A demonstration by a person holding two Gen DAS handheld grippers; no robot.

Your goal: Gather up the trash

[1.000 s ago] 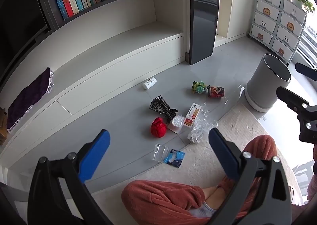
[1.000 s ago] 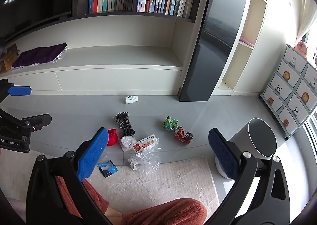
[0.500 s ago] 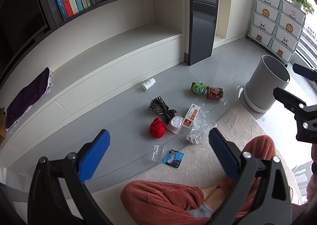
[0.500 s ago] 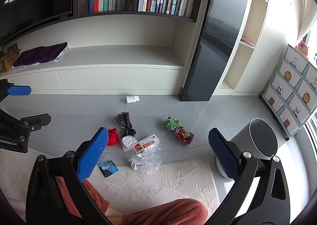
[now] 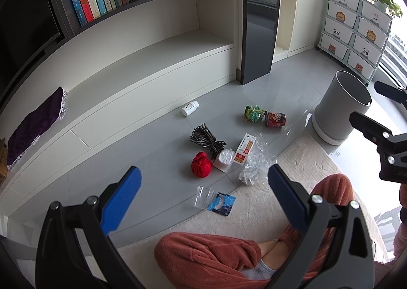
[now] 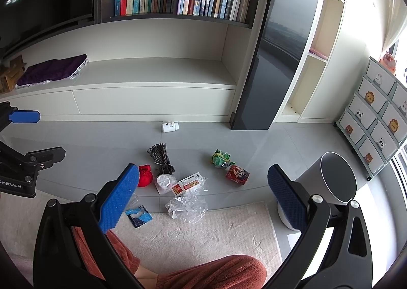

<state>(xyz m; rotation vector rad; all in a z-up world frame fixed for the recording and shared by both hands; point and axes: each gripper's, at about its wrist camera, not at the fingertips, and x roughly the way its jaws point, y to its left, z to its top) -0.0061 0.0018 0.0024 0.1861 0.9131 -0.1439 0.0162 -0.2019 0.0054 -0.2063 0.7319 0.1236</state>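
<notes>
Trash lies scattered on the grey floor: a white pill bottle (image 5: 190,108), a green wrapper (image 5: 253,113), a red can (image 5: 275,119), a dark string bundle (image 5: 206,139), a red pouch (image 5: 201,168), a white cup (image 5: 223,159), a red-and-white box (image 5: 244,149), crumpled clear plastic (image 5: 257,167), a clear cup (image 5: 202,196) and a blue packet (image 5: 221,204). A grey bin (image 5: 340,108) stands at the right. My left gripper (image 5: 201,200) hangs open well above the clear cup. My right gripper (image 6: 201,194) is open too, high over the box (image 6: 187,183) and plastic (image 6: 187,205).
A low white cabinet (image 6: 152,100) and bookshelves line the back wall. A purple cloth (image 6: 52,70) rests on the cabinet. A drawer unit (image 6: 379,121) stands at the far right. A person's legs in rust-coloured trousers (image 5: 211,256) rest on a cream rug (image 6: 203,233).
Both grippers have drifted slightly; the trash appears a touch lower and closer in the left wrist view. Nothing was grasped or released.
</notes>
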